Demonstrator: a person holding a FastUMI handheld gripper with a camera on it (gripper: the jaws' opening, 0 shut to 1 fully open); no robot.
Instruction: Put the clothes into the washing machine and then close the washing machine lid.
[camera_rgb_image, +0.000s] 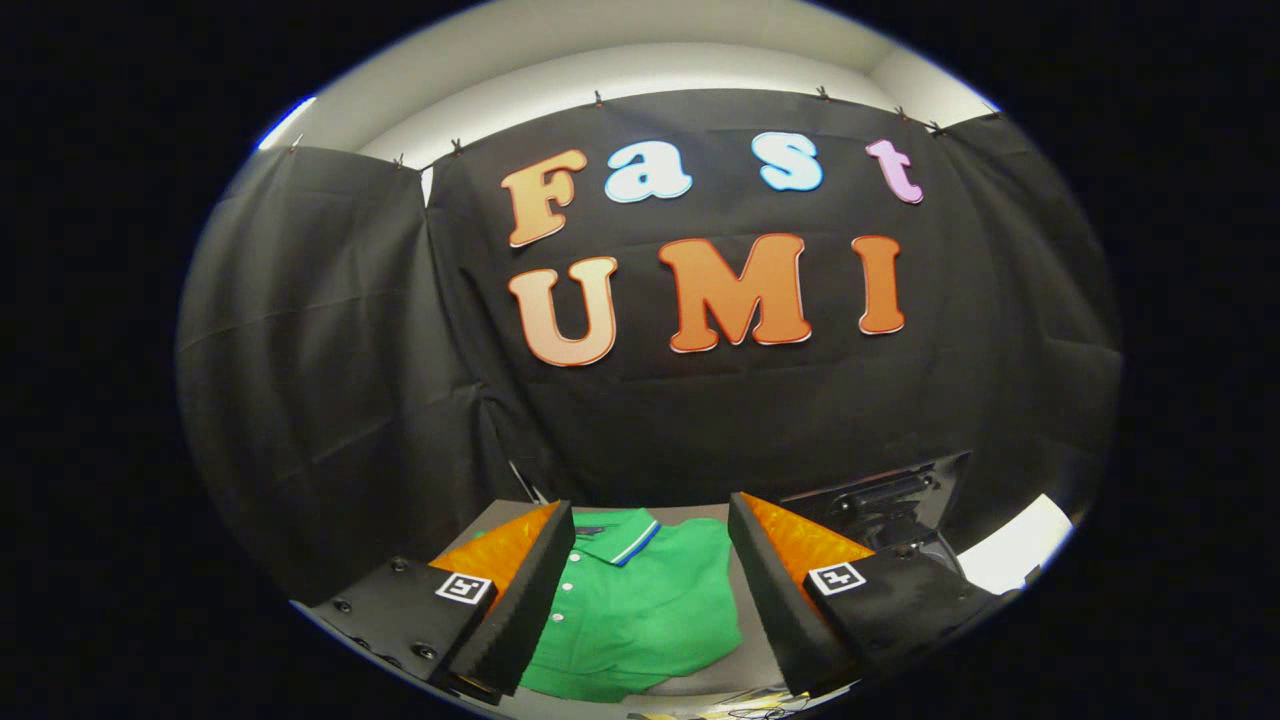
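Grey table (715, 520), green polo shirt (640, 610) lying flat, gripper (650, 600) wide apart above it, holding nothing

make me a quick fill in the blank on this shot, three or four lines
1. The shirt lying between the fingers is ____ in colour.
2. The gripper has its fingers ____, touching nothing.
3. The shirt's collar points ____ the black cloth wall.
4. The shirt lies on a ____ table.

Missing words: green; open; toward; grey
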